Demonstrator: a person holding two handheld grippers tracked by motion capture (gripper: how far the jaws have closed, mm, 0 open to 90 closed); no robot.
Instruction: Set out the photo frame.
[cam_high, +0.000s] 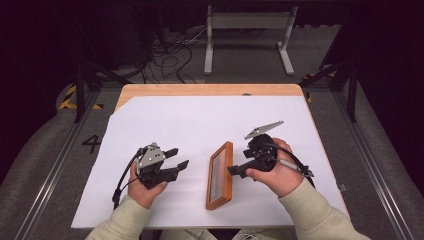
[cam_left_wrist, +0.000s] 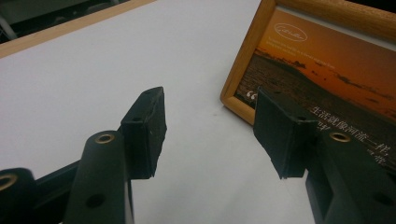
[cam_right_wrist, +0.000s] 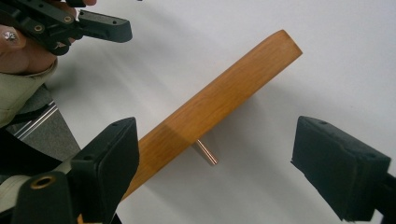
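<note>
A wooden picture frame (cam_high: 220, 175) rests tilted on the white sheet near the table's front edge, between my two grippers. Its sunset picture (cam_left_wrist: 327, 60) with white text faces my left gripper (cam_left_wrist: 210, 112), which is open with nothing between its jaws. That left gripper (cam_high: 180, 157) sits a short way left of the frame. My right gripper (cam_high: 233, 167) is at the frame's right side, jaws wide and open (cam_right_wrist: 219, 135). The frame's wooden back edge (cam_right_wrist: 224, 98) runs between them, close by the left jaw. A small metal peg (cam_right_wrist: 205, 153) props the frame from behind.
A large white sheet (cam_high: 200, 125) covers most of the wooden table (cam_high: 210, 90). Beyond the far edge are floor cables (cam_high: 170, 55) and a white stand (cam_high: 247, 30). Metal rails (cam_high: 55, 165) run along the floor on both sides.
</note>
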